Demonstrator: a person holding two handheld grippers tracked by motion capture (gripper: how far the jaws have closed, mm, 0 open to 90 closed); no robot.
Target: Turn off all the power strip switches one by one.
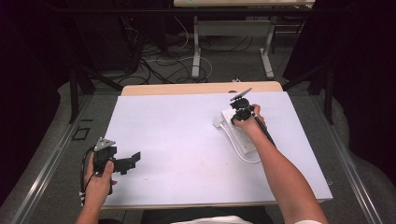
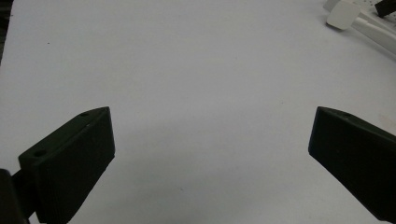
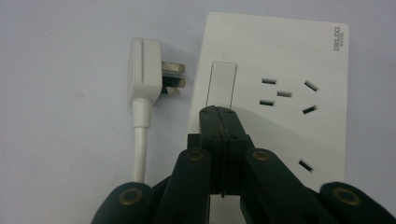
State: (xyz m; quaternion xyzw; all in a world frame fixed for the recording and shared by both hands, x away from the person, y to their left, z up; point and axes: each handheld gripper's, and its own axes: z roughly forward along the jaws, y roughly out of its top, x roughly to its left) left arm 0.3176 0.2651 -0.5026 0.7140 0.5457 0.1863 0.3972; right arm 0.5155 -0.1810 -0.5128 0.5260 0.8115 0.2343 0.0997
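Strip [image 3: 289, 56]: white, flat on the table [image 1: 177, 130], on its right half towards the far edge. Long axis, seen from above, slanting from far-left to near-right, roughly in line with the right forearm. In the right gripper view, running straight up and away along the line of the tongs themselves, with the far end square across the top.

Switch [image 3: 222, 84]: a narrow rocker near the strip's left edge in that view, lengthwise along the strip, so also in line with the tongs. Sockets to its right, all vacant.

Plug [image 3: 142, 70]: loose, on its side just beside the strip's left edge, prongs pointing at the strip but apart from it. Cord [image 3: 139, 149] trailing back towards the person.

Right tongs [image 3: 217, 112]: shut tight, jaws pressed together with nothing between them, forming one blunt tip. Tip directly over the near end of the switch, dead ahead rather than to either side. Touching or just above: cannot tell. Seen from above, held steeply nose-down over the strip's far end.

Likely move, as a judgement: a short push down and forward on the rocker. No sideways correction called for. Main risk a slip off the rocker's end onto the strip face.

Left tongs [image 1: 133, 158]: wide apart, holding nothing, low over bare table at the near left, well apart from the strip. Right hand clearly the nearer.
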